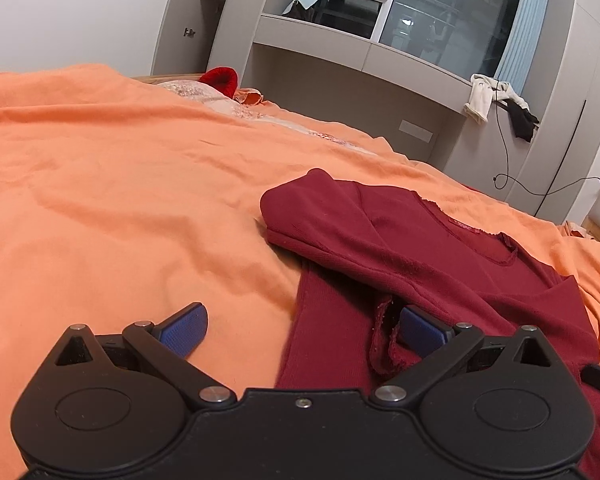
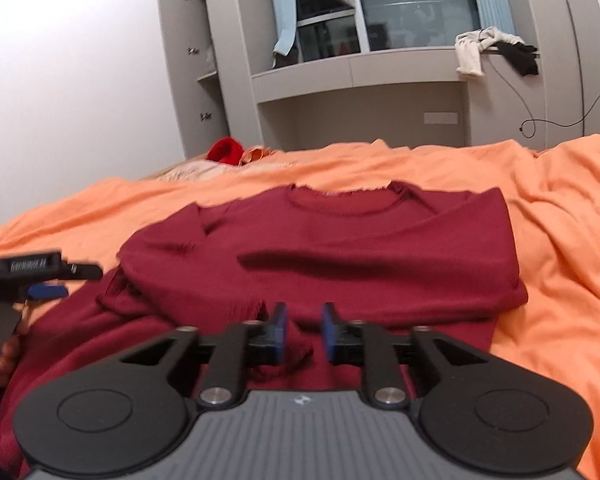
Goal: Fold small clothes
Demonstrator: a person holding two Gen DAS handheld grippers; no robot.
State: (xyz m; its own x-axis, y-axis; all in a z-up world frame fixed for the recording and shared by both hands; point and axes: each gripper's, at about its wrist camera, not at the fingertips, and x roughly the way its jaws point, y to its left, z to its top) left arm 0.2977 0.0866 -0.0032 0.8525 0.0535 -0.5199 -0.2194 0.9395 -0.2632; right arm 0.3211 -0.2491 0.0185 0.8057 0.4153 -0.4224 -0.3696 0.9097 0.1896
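A dark red long-sleeved shirt (image 1: 420, 240) (image 2: 360, 248) lies on the orange bedsheet (image 1: 120, 180) with its neckline away from me and its sleeves folded across the chest. My left gripper (image 1: 302, 330) stands wide open at the shirt's left edge. Its left pad is over bare sheet, and its right pad (image 1: 420, 330) is against a sleeve cuff. In the right wrist view the left gripper (image 2: 60, 280) shows at the far left. My right gripper (image 2: 305, 328) is low over the shirt's lower part. Its pads are a little apart, and a small ridge of red fabric sits loose between them.
A bright red knit item (image 1: 220, 78) (image 2: 224, 150) and pale patterned bedding lie at the far end of the bed. Behind stands a grey wall unit (image 2: 360, 92) with a window; white and black clothes (image 2: 496, 50) and a cable hang off its ledge. A hand (image 2: 4, 360) shows at the left edge.
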